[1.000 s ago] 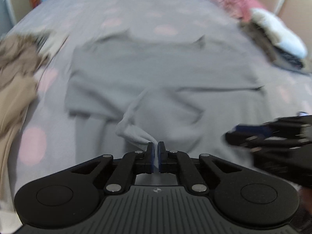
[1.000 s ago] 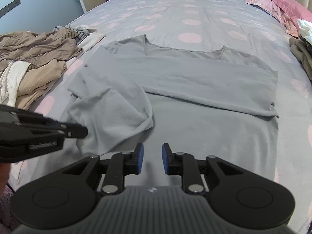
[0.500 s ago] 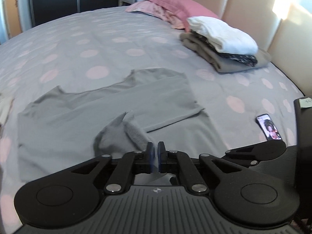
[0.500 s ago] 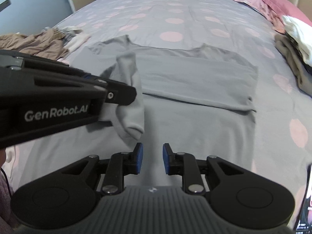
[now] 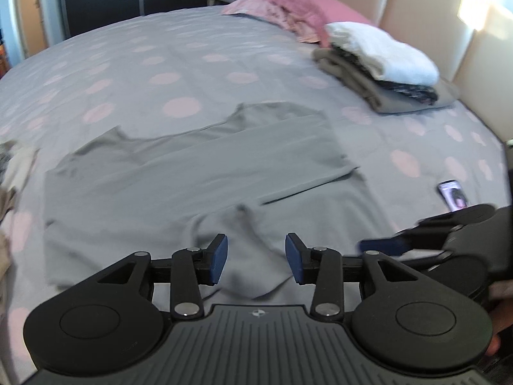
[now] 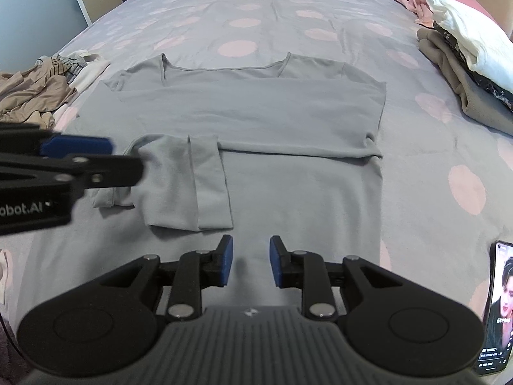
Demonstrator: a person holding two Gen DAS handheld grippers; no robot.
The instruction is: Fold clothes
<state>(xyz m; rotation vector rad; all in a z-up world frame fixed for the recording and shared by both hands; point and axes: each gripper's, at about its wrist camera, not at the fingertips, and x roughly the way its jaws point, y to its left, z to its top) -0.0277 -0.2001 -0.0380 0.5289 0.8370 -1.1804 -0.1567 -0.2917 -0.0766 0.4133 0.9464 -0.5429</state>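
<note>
Left wrist view: the left tongs (image 5: 256, 255) stand spread with nothing between the blue pads, hovering just above the near part of the grey shirt (image 5: 179, 176). The shirt lies flat on the dotted bed (image 5: 160, 57), neckline far, its sleeves folded in over the body. This suits a garment being narrowed before the lengthwise folds. At the right edge the right tongs (image 5: 384, 245) reach in low over the hem. A stack of folded clothes (image 5: 378, 64) sits far right, probably the place for finished pieces. A phone (image 5: 453, 194) lies on the bed to the right.

Right wrist view: the right tongs (image 6: 247, 260) are also spread and empty, poised over the shirt's near hem. The folded left sleeve (image 6: 189, 179) rests on the body, cuff doubled back. Unfolded beige clothes (image 6: 35, 96) wait far left, likely next in line.
</note>
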